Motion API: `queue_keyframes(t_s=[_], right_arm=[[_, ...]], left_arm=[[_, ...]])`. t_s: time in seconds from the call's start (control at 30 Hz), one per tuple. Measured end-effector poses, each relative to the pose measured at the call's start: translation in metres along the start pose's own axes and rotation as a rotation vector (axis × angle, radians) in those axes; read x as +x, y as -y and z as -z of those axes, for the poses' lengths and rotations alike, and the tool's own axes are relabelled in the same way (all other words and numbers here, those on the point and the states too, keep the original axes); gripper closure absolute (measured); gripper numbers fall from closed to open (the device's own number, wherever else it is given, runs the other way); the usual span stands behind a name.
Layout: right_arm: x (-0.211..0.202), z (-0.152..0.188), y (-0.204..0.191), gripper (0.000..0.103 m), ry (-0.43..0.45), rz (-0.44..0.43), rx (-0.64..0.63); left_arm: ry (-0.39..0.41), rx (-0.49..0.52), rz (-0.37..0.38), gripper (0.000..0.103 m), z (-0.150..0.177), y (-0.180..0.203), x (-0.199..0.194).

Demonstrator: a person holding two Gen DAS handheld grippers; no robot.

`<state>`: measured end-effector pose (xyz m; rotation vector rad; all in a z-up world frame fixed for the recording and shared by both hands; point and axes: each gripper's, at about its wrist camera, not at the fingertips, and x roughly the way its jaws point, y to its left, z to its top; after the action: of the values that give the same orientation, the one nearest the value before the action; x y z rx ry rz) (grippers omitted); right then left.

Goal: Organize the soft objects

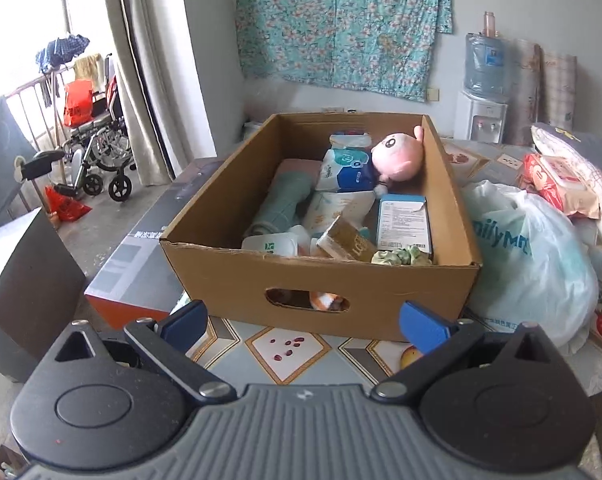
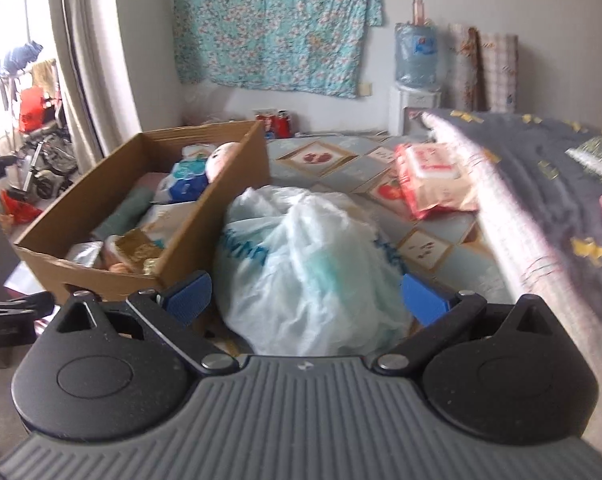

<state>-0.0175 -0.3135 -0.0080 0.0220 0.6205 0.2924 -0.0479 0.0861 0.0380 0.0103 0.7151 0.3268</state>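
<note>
Both tools sit closest to their own cameras, each with blue-padded fingers spread to the full and nothing between them. Nearest in the left wrist view, the left gripper (image 1: 303,322) hangs over the patterned tablecloth (image 1: 289,350), its tips just short of the near wall of the cardboard box (image 1: 321,276), which has an oval handle slot cut in it. In the right wrist view, the right gripper (image 2: 305,294) frames a white plastic bag (image 2: 309,264) with blue lettering; the bag bulges up between the open fingers, but the pads do not press on it.

Inside the box lie the soft things mixed with packaging: a green scrunchie (image 1: 401,256) in the near right corner, a gold packet (image 1: 343,242) and a white container (image 1: 271,246) beside it, a white-and-blue carton (image 1: 405,222) behind, a rolled grey-green cloth (image 1: 283,200) on the left, tissue packs (image 1: 349,168) in the middle, and a pink plush doll (image 1: 397,154) leaning against the right wall toward the far end.

Right of the box, the plastic bag touches its side. Farther right lie a red wet-wipe pack (image 2: 431,178) and a dark quilt (image 2: 541,184) with yellow specks, its pale edge blurred.

Against the far wall hang a teal floral cloth (image 1: 341,24) and stand a water dispenser (image 1: 483,96). A wheelchair (image 1: 97,152) sits by the curtain on the left.
</note>
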Motion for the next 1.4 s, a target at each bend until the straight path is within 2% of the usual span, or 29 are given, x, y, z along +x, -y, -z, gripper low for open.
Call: queue_keyframes(t_s=[0.13,0.27,0.53,1.4], right_arm=[[0.007,0.000,-0.010,0.001,-0.053,-0.072,0.029],[0.014,-0.003,-0.026,0.001,-0.088,-0.112,0.032],[0.027,-0.004,-0.048,0.001,-0.117,-0.112,-0.015],[0.046,-0.009,-0.058,0.001,-0.131,-0.099,-0.065]], left_arm=[[0.004,-0.022,0.051,0.000,-0.005,-0.001,0.002],[0.005,-0.001,0.085,0.000,-0.011,0.003,0.002],[-0.035,-0.023,0.125,0.000,-0.015,0.003,0.012],[-0.057,-0.032,0.088,0.003,-0.019,-0.003,0.023]])
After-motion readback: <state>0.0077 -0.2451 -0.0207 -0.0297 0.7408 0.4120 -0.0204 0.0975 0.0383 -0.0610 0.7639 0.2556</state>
